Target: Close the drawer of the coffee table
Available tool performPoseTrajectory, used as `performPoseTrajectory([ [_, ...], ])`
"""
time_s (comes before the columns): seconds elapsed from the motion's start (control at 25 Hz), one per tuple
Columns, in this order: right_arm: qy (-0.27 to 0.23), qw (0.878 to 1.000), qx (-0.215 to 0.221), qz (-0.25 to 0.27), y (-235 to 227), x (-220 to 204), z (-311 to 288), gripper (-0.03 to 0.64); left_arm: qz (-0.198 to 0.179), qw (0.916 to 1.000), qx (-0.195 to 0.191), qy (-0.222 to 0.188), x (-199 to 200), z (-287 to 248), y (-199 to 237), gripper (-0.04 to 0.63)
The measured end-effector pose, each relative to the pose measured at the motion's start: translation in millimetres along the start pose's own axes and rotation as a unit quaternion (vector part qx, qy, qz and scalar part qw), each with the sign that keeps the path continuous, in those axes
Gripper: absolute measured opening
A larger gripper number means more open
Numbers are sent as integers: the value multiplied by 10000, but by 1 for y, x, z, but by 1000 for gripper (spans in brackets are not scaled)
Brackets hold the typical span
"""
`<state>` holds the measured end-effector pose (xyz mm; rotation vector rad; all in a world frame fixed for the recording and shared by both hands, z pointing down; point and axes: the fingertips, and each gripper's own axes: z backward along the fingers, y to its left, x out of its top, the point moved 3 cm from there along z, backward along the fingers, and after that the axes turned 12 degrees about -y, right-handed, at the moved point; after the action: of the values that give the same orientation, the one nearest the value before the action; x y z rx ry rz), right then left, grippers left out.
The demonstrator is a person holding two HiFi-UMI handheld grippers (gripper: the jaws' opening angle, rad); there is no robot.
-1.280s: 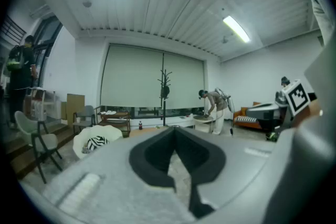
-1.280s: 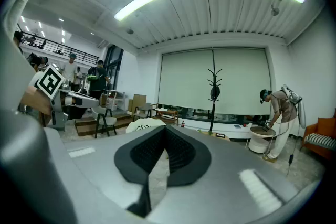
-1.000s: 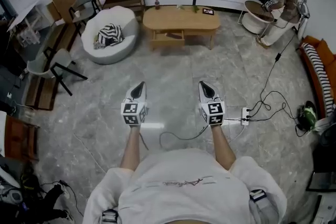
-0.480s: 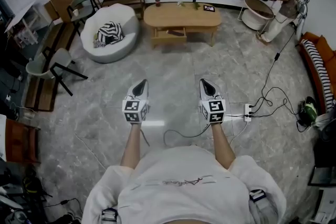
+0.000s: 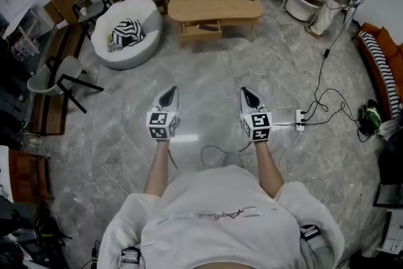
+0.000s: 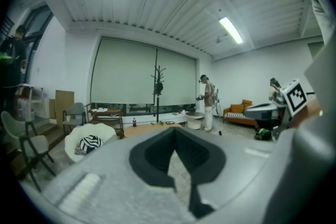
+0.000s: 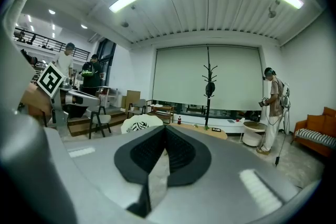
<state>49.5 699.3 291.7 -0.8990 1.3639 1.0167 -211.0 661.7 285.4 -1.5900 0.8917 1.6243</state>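
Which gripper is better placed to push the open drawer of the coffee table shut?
Left, but only slightly. The open drawer hangs under the left half of the coffee table, a little nearer the left gripper than the right gripper. Both are shut, empty and far from the table.

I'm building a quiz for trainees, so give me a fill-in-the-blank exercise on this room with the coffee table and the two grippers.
The drawer of the coffee table stands ___.
The left gripper and the right gripper have their fingers ___.
The armchair holding the striped cushion is ___.
Missing words: open; shut; white.
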Motion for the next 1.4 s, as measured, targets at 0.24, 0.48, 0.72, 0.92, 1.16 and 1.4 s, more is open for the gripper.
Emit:
performPoseTrajectory([
  [0.24, 60, 10000, -3, -4, -1, -5, -2, 3, 32, 10000, -39, 28, -4, -3, 0, -2],
  [0.48, 25, 9999, 142, 34, 2, -7, -21, 3, 36, 10000, -20, 71, -10, -10, 9, -2],
  [0.72, -35, 9997, 240, 4, -3, -10, -52, 3, -53, 9999, 74, 89, -11, -30, 27, -2],
  [0.92, -52, 9995, 313, -5, -15, -17, -87, 3, -100, 9998, 128, 107, -14, -58, 44, -2],
  [1.16, -56, 9992, 400, -1, -44, -16, -144, 3, -102, 9996, 237, 106, -9, -110, 70, -2],
  [1.4, -38, 9989, 476, -13, -84, -16, -207, 3, -65, 9992, 391, 112, -5, -174, 98, -2],
])
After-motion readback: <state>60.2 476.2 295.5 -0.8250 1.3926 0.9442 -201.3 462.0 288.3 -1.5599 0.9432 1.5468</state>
